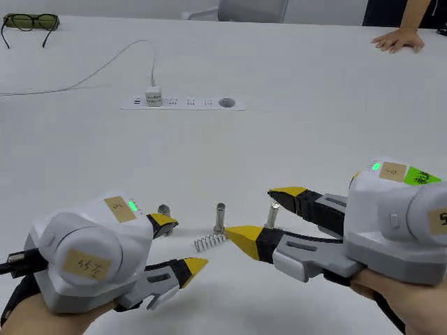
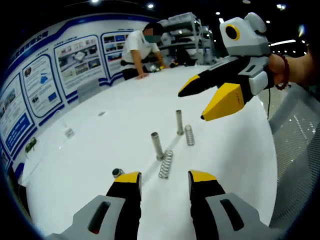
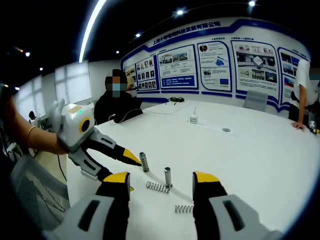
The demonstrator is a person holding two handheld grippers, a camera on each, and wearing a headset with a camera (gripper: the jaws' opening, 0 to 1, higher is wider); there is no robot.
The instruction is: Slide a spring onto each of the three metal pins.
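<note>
Three metal pins stand on the white table point(image 1: 293, 125). The left pin point(image 1: 164, 209) is half hidden behind my left gripper's upper jaw; in the right gripper view this pin point(image 3: 144, 161) looks coiled, as if a spring sits on it. The middle pin point(image 1: 221, 216) is bare, with a loose spring point(image 1: 209, 242) lying at its foot. The right pin point(image 1: 272, 215) stands between my right gripper's jaws, and a second spring point(image 2: 189, 135) rests beside it. My left gripper point(image 1: 180, 243) and right gripper point(image 1: 260, 213) are both open and hold nothing.
A white power strip point(image 1: 183, 102) with a plug point(image 1: 154, 96) and cable lies mid-table. Dark glasses point(image 1: 29, 22) sit at the far left. A person's hand point(image 1: 398, 40) rests on the far right edge. People point(image 3: 117, 102) stand around the table.
</note>
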